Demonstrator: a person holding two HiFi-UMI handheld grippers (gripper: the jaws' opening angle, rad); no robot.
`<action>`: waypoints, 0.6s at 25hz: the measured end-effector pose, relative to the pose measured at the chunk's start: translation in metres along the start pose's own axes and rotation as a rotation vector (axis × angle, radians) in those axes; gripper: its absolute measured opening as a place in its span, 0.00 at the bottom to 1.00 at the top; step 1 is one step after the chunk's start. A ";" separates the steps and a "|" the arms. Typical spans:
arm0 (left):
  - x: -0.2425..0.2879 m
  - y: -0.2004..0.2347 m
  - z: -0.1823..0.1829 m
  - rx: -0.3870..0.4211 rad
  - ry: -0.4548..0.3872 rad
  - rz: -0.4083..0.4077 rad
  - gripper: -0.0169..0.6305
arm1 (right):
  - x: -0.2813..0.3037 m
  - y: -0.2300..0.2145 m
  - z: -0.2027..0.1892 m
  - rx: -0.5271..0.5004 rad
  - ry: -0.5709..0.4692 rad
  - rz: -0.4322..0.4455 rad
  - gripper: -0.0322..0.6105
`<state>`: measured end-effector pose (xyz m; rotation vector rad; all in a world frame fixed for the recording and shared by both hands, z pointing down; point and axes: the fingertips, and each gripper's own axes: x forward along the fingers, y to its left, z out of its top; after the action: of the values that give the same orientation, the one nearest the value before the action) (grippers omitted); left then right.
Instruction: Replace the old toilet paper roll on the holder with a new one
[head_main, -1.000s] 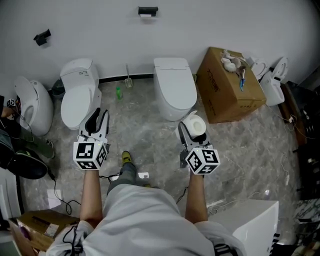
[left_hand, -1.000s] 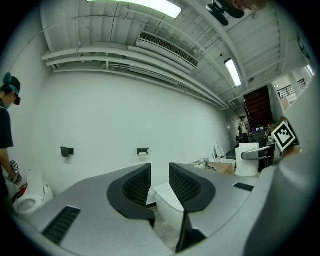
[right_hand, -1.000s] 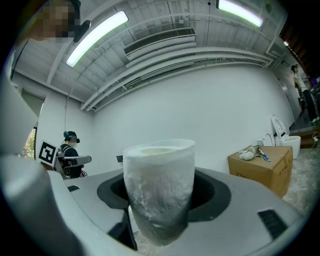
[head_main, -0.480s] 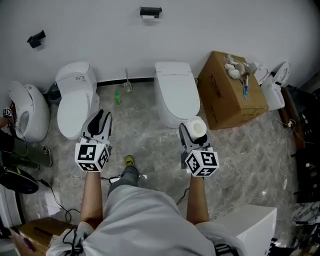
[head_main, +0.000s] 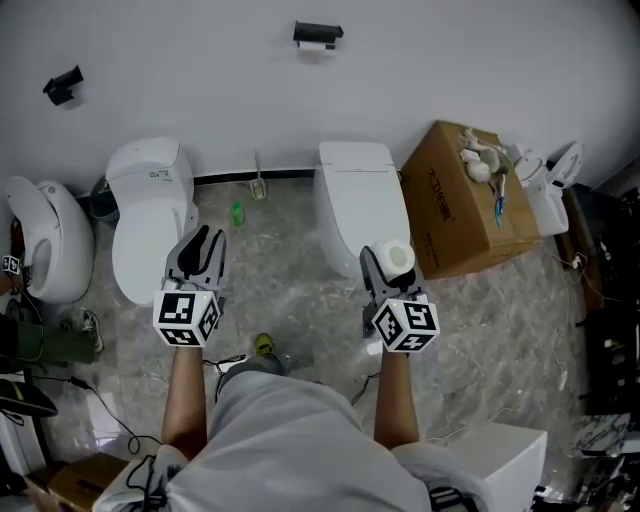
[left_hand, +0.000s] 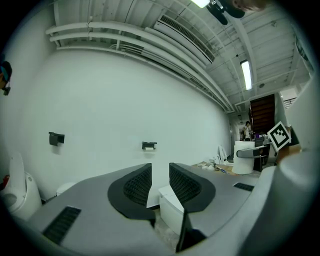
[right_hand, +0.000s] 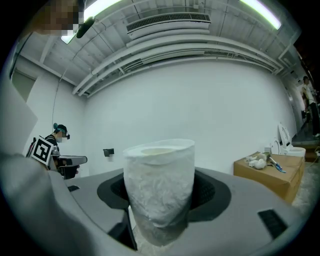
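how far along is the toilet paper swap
Done: the new roll is gripped in the right tongs. In hand: carrying it; the left tongs are open and empty. Left: the wall holder is far off, untouched, swap not begun.

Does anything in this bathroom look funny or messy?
Yes. Several toilets line one wall, which is odd for one room. A cardboard box beside them has loose things piled on top, and a small green bottle sits on the floor.
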<state>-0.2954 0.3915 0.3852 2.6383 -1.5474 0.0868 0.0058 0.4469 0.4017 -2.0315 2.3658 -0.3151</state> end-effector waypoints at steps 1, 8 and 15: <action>0.007 0.009 0.002 -0.001 -0.001 -0.002 0.20 | 0.011 0.003 0.002 -0.002 -0.002 -0.001 0.51; 0.057 0.044 0.022 0.006 -0.013 -0.035 0.20 | 0.065 0.010 0.022 0.014 -0.024 -0.018 0.51; 0.086 0.062 0.022 0.003 -0.012 -0.048 0.20 | 0.093 0.005 0.022 0.034 -0.031 -0.037 0.51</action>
<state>-0.3075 0.2850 0.3738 2.6813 -1.4875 0.0707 -0.0105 0.3528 0.3907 -2.0513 2.2917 -0.3191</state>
